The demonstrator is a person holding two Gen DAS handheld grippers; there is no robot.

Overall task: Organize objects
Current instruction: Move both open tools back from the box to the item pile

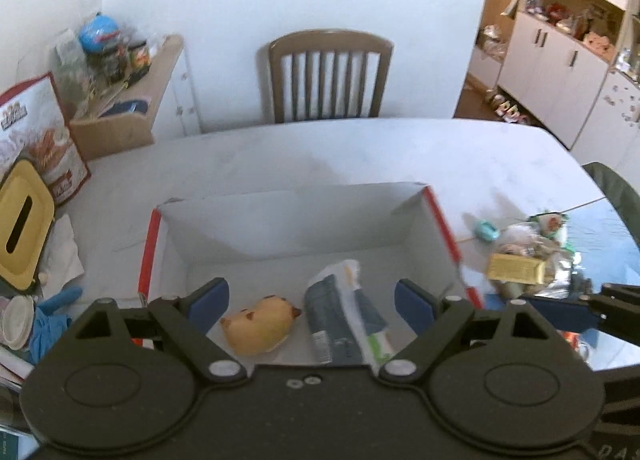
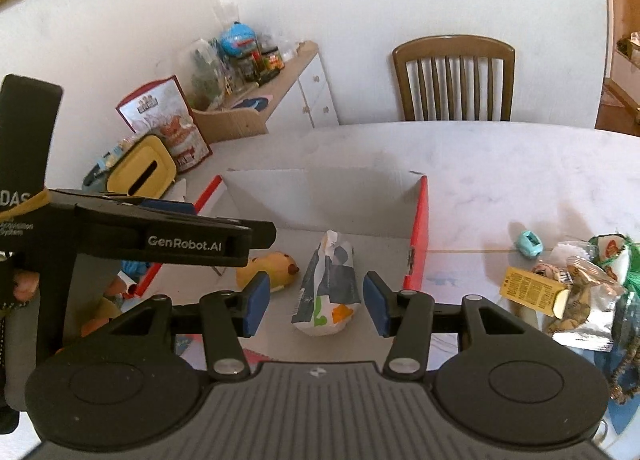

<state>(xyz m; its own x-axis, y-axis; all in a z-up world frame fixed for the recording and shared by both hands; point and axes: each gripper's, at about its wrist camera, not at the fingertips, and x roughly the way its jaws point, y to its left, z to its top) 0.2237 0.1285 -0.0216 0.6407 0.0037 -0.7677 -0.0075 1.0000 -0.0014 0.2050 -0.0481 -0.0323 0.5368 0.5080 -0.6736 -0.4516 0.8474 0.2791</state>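
Note:
A white cardboard box with red edges (image 1: 444,220) (image 2: 418,220) stands open on the table. Inside it lie a yellow plush toy (image 1: 260,324) (image 2: 274,266) and a grey-and-white packet (image 1: 346,320) (image 2: 326,288). My left gripper (image 1: 313,302) hangs open above the box's near end, with nothing between its blue pads; it shows from the side in the right wrist view (image 2: 192,240). My right gripper (image 2: 316,306) is open too. Its pads stand on either side of the packet, apart from it. Its black finger (image 1: 580,310) reaches in at the right of the left wrist view.
Right of the box lies a heap: a yellow carton (image 1: 516,269) (image 2: 532,290), snack bags (image 2: 584,300), a small teal item (image 1: 486,230) (image 2: 530,244). At the left are a yellow tissue box (image 1: 24,224) (image 2: 140,174), a red bag (image 1: 44,132), a blue glove (image 1: 48,320). A wooden chair (image 1: 330,76) stands behind the table.

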